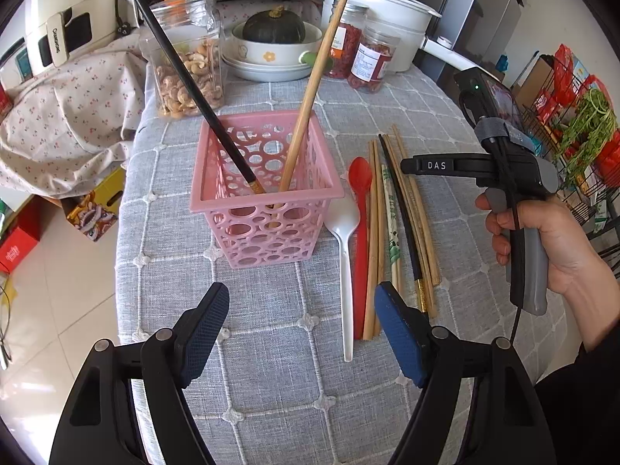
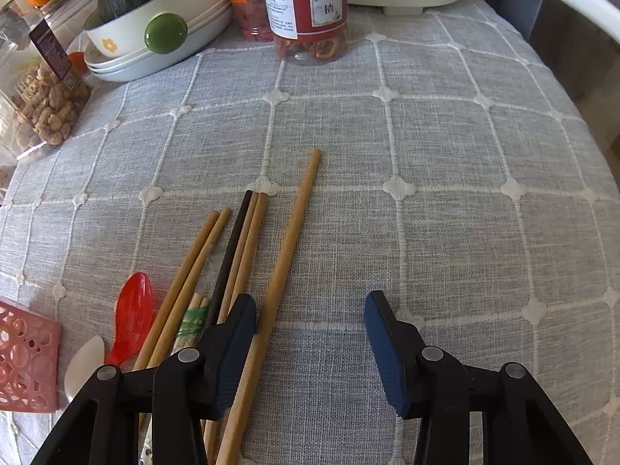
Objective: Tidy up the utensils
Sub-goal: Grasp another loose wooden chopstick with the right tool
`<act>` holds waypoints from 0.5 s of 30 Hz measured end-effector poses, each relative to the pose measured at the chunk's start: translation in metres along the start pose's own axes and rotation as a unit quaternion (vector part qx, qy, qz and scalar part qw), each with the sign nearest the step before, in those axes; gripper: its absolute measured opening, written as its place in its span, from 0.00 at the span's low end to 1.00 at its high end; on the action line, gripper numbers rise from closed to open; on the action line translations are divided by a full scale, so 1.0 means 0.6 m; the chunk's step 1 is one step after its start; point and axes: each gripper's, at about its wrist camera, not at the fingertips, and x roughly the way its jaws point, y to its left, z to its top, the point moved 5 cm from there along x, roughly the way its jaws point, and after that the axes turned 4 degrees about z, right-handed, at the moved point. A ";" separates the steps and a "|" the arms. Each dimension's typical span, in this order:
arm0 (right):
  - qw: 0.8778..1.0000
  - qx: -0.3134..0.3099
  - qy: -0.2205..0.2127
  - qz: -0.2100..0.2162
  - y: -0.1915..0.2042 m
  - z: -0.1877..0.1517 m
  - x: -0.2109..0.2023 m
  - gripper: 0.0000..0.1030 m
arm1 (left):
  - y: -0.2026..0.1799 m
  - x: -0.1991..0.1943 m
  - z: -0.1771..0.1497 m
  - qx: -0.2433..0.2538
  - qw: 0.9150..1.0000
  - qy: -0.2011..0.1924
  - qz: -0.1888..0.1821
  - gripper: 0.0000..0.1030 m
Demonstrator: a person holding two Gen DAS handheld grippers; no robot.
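The pink basket [image 1: 267,193] stands on the grey checked tabletop [image 1: 279,368] with 2 chopsticks leaning in it, 1 black [image 1: 186,77] and 1 wooden [image 1: 317,77]; the black one's top runs out of frame. Just right of the basket lie a white spoon [image 1: 346,255], a red spoon [image 1: 360,232] and a bundle of chopsticks [image 1: 403,224], overlapping so an exact count is hard. The left tongs [image 1: 300,333] hover released above the cloth, their right pad covering the near ends of some sticks. The right tongs [image 2: 310,348] hang released too (their left pad hides part of the bundle), with 1 long wooden chopstick [image 2: 290,240] running between the pads.
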 end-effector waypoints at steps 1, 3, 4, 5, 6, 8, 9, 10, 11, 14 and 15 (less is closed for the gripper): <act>1.000 -0.003 -0.001 -0.006 -0.001 0.003 0.003 0.47 | -0.002 0.000 0.000 0.001 1.000 -0.001 0.000 0.78; 1.000 -0.005 -0.002 -0.018 -0.003 0.005 0.004 0.41 | -0.005 -0.001 -0.001 0.005 1.000 -0.001 -0.001 0.78; 1.000 -0.002 -0.002 -0.022 -0.006 0.006 0.003 0.34 | -0.008 -0.002 -0.001 0.007 1.000 -0.002 -0.002 0.78; 1.000 0.002 -0.001 -0.022 -0.008 0.007 0.003 0.22 | -0.012 -0.004 -0.001 0.010 1.000 -0.003 -0.003 0.78; 1.000 0.009 0.002 -0.018 -0.011 0.008 0.003 0.13 | -0.016 -0.007 -0.002 0.014 1.000 -0.005 -0.005 0.78; 0.999 0.031 0.009 0.002 -0.021 0.007 0.002 0.07 | -0.025 -0.014 -0.002 0.022 1.000 -0.012 -0.006 0.78; 0.999 0.042 0.012 0.013 -0.028 0.006 0.000 0.07 | -0.030 -0.019 -0.003 0.028 0.999 -0.017 -0.007 0.78; 0.999 0.049 0.014 0.020 -0.033 0.005 -0.002 0.07 | -0.037 -0.023 -0.003 0.034 0.999 -0.021 -0.008 0.78; 0.998 0.055 0.014 0.027 -0.038 0.003 -0.006 0.07 | -0.044 -0.027 -0.004 0.040 0.999 -0.025 -0.010 0.78; 0.997 0.064 0.008 0.044 -0.050 -0.003 -0.028 0.06 | -0.070 -0.037 -0.006 0.061 0.997 -0.034 -0.015 0.78; 0.997 0.064 0.005 0.050 -0.053 -0.005 -0.038 0.06 | -0.079 -0.039 -0.006 0.065 0.997 -0.037 -0.016 0.77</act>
